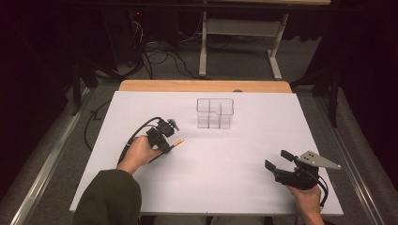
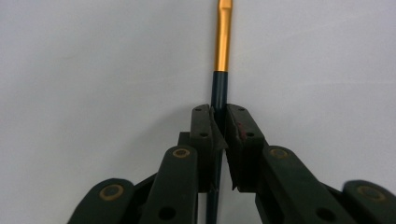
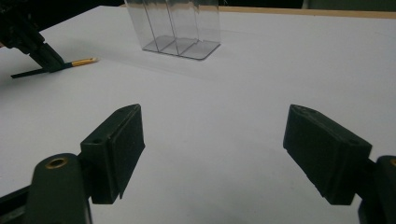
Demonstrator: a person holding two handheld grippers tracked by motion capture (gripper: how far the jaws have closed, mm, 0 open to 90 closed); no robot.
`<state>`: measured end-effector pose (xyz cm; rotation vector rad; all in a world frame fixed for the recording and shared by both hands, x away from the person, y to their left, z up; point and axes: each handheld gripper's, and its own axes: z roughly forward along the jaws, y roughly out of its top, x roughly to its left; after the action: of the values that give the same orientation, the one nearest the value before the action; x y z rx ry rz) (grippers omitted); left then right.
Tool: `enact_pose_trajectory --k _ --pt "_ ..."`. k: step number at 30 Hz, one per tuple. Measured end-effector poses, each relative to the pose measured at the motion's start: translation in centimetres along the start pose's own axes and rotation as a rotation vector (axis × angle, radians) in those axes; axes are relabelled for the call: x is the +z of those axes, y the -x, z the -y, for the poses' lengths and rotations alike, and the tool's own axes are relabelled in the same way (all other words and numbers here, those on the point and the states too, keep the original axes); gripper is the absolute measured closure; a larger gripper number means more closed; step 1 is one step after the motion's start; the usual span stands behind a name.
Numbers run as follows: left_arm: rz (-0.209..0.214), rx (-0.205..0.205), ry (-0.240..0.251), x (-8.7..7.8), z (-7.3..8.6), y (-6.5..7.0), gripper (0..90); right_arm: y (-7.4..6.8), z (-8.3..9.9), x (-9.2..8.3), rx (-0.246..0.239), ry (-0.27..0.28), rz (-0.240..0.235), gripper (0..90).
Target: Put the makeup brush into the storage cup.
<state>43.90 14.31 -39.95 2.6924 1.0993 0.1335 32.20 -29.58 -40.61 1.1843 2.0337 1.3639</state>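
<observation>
A thin pen [image 2: 223, 44] with a dark barrel and a gold end lies low over the white table, and my left gripper [image 2: 219, 122] is shut on its dark part. From above, that left gripper [image 1: 165, 148] sits left of centre with the pen's gold tip [image 1: 179, 141] pointing right. The right gripper view catches the same pen [image 3: 79, 61] at far left. My right gripper [image 1: 277, 160] stands open near the table's front right corner, nothing between its jaws [image 3: 212, 149]. A clear plastic organiser [image 1: 215, 113] with several compartments stands upright behind the middle of the table.
The white table top [image 1: 211, 168] spreads between the two grippers. Its wooden back edge [image 1: 202, 86] lies beyond the clear organiser [image 3: 175, 25]. Cables and a white stand's legs [image 1: 239, 51] sit on the floor behind.
</observation>
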Motion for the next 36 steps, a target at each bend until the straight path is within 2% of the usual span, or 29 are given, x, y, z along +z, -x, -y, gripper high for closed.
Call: enact_pose_trajectory --k 12,15,23,36 --pt "-0.008 -0.019 0.007 0.0 0.0 0.1 82.5 0.0 0.0 0.0 -0.002 0.003 0.001 22.5" --pt "-0.016 -0.021 0.031 0.0 0.1 0.2 82.6 0.0 0.0 -0.1 0.000 0.005 0.000 22.5" --pt "-0.003 -0.045 0.102 0.0 0.8 0.0 82.7 0.0 0.0 0.0 0.002 -0.002 0.000 22.5" --pt "0.022 -0.035 0.201 -1.1 0.8 0.9 82.7 0.1 0.0 -0.1 0.003 0.007 0.010 22.1"
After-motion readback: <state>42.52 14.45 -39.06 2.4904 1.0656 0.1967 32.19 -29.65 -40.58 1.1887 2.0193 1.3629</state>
